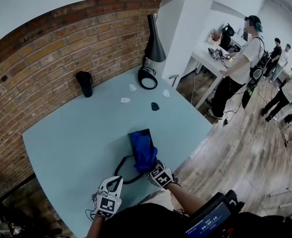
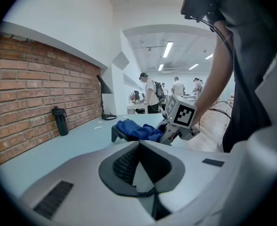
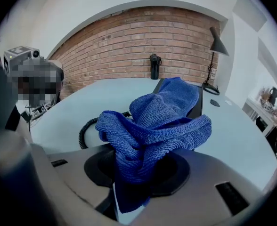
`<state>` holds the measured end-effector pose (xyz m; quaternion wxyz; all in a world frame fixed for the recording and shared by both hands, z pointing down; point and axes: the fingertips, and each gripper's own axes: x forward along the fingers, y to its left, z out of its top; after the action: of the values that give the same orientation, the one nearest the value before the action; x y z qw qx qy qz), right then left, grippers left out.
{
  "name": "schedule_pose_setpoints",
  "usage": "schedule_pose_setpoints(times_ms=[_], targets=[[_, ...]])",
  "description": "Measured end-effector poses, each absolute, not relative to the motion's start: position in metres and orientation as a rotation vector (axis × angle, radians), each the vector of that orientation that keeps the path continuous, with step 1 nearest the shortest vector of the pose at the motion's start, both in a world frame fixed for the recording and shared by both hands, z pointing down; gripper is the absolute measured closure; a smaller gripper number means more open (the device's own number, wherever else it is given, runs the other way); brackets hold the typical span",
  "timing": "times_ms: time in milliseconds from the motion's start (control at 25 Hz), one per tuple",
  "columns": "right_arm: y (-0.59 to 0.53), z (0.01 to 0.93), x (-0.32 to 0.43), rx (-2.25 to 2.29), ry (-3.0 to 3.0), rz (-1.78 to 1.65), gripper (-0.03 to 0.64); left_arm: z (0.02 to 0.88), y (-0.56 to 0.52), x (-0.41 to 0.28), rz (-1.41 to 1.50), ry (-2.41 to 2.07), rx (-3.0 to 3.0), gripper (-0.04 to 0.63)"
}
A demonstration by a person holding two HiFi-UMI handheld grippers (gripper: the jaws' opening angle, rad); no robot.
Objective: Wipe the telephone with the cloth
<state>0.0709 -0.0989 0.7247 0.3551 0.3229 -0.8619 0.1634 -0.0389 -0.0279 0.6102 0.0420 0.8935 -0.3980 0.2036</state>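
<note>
Wiping now: cloth draped on the telephone, mid-stroke I judge
Right gripper: clamped on the cloth
Left gripper: closed, empty, beside the telephone
Next: I drag it along the telephone

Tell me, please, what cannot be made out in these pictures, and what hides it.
- Top of the telephone: head view and right gripper view, covered by the blue cloth.
- The small items by the lamp: head view, too small to name.
- Near end of the telephone: left gripper view, behind the right tongs and the cloth.
</note>
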Motion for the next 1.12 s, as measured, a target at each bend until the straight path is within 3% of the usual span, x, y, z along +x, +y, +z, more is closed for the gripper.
schedule_pose_setpoints(times_ms=[320,520,800,920,1120], targets=[[-0.057,0.679,0.080,0.064,-2.068,1.136,0.446,0.608,-0.030,-0.054,0.610,-1.284,2.696,0.569],[-0.123,0.619,0.075,0.040,-2.133,0.915,0.446,0.606,-0.031,-0.054,0.615,-1.300,2.690,0.569],[-0.291,0.503,0.069,1.094,-2.629,0.232,0.446,0.607,-0.027,-0.067,0.639,-1.345,2.649,0.569],[-0.296,0.544,0.075,1.176,-2.484,0.177,0.446,0.607,-0.028,-0.073,0.641,-1.370,2.630,0.569],[-0.260,0.657,0.073,0.997,-2.261,0.361,0.449,0.609,-0.029,-0.081,0.643,-1.386,2.603,0.569]])
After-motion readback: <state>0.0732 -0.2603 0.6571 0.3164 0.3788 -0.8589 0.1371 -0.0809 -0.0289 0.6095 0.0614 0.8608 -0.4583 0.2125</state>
